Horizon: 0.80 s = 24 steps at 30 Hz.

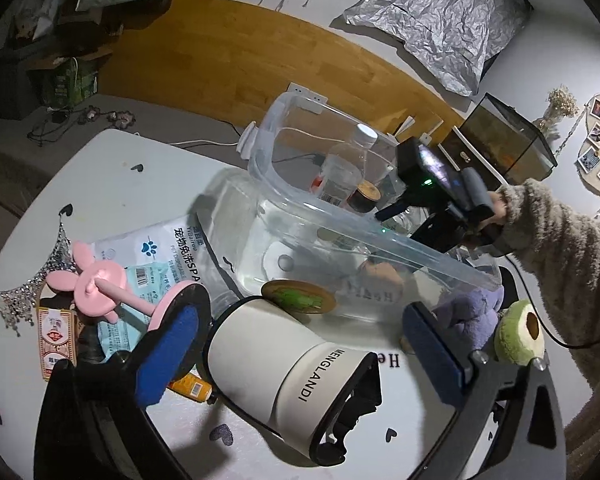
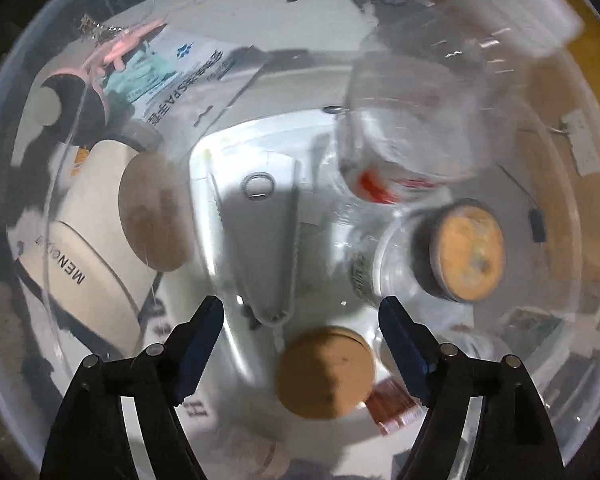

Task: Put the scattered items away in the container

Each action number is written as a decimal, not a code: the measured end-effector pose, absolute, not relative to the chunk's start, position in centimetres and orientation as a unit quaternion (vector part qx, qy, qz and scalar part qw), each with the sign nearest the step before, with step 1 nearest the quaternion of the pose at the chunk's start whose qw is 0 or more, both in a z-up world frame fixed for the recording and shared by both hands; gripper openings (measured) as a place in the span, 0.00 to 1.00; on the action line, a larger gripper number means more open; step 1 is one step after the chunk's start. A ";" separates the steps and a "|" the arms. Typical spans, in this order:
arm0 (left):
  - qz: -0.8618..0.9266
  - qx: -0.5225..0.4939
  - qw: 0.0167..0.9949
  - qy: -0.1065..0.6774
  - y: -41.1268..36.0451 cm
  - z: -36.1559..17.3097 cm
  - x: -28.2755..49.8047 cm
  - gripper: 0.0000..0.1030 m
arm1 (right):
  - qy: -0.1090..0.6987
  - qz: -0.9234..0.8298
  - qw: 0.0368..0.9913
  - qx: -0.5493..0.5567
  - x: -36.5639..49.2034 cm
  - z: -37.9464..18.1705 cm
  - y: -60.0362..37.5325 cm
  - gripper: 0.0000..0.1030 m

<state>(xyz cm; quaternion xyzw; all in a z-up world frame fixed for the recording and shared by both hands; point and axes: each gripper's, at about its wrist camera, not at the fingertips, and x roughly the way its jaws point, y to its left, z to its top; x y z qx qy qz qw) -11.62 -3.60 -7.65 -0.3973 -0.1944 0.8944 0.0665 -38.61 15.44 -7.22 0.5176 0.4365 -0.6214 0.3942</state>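
The left gripper stands wide open around a cream pouch lying on the white table, its blue pads clear of the pouch's sides. The right gripper hangs open and empty, pointing down into the clear plastic container. Inside lie a water bottle, a cork-lidded jar and a round cork coaster.

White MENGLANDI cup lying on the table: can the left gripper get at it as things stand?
Probably yes. The left gripper is open, with the white MENGLANDI cup lying on its side between the fingers and nothing over it. The round coaster leans at its far end.
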 end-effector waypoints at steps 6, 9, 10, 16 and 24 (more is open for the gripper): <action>0.900 -0.391 0.064 -0.180 -3.1 -6.6 -11.0 1.00 | 0.421 -0.678 0.365 0.478 -33.8 -6.4 20.2 0.78; 0.903 -0.388 0.065 -0.172 -2.6 -6.0 -10.6 1.00 | 0.395 -0.721 0.352 0.447 -31.9 -4.5 20.2 0.94; 0.904 -0.387 0.066 -0.167 -2.4 -5.8 -10.4 1.00 | 0.384 -0.736 0.348 0.436 -31.2 -4.1 20.1 1.00; 0.910 -0.380 0.073 -0.147 -1.4 -4.5 -9.4 1.00 | 0.284 -0.824 0.322 0.370 -26.6 0.3 22.3 1.00; 0.917 -0.369 0.093 -0.123 -0.1 -3.0 -8.1 1.00 | 0.163 -0.894 0.270 0.319 -18.8 2.6 25.1 1.00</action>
